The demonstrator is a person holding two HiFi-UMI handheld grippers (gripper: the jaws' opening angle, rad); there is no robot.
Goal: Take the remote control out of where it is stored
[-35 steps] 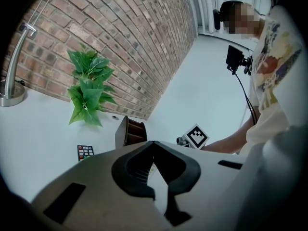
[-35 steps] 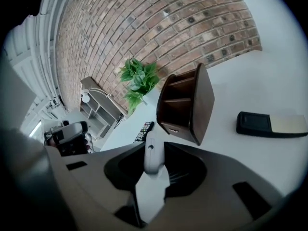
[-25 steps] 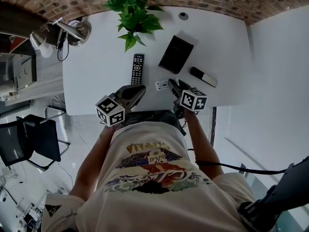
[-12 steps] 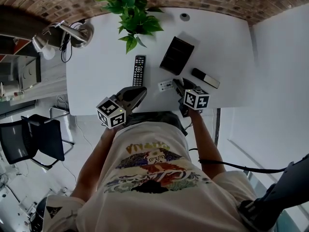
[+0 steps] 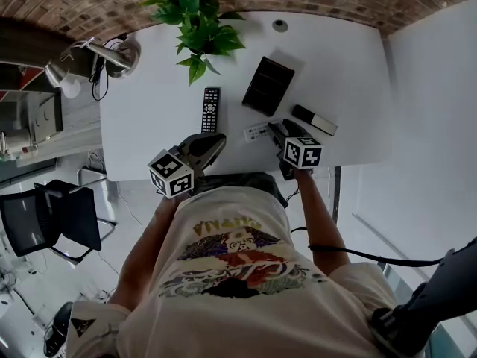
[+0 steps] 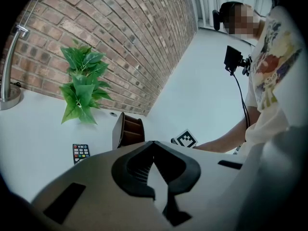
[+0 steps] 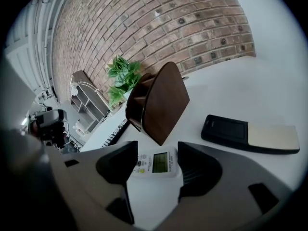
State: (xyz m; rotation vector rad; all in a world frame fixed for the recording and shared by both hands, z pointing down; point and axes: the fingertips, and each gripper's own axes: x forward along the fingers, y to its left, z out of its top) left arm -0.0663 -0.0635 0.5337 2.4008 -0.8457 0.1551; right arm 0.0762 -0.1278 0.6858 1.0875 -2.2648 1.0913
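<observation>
Wide open at right gripper (image 5: 277, 131), jaws just opening, with remote (image 7: 156, 163) lying loose on table (image 7: 231, 95) between them, outside holder (image 7: 161, 100) just ahead. Pinched together at left gripper (image 6: 154, 150), nothing inside.

Lighting: bright, even and diffuse. The white table (image 5: 149, 125) is close to overexposed, with a faint soft shadow beside the brown wooden holder (image 5: 268, 86).
Optics: strong fisheye in all views. The brick wall (image 6: 120, 47) bows, and both gripper views have black vignetted corners.
Focus: the shell of the left gripper (image 6: 153, 143) is soft near the lens.
</observation>
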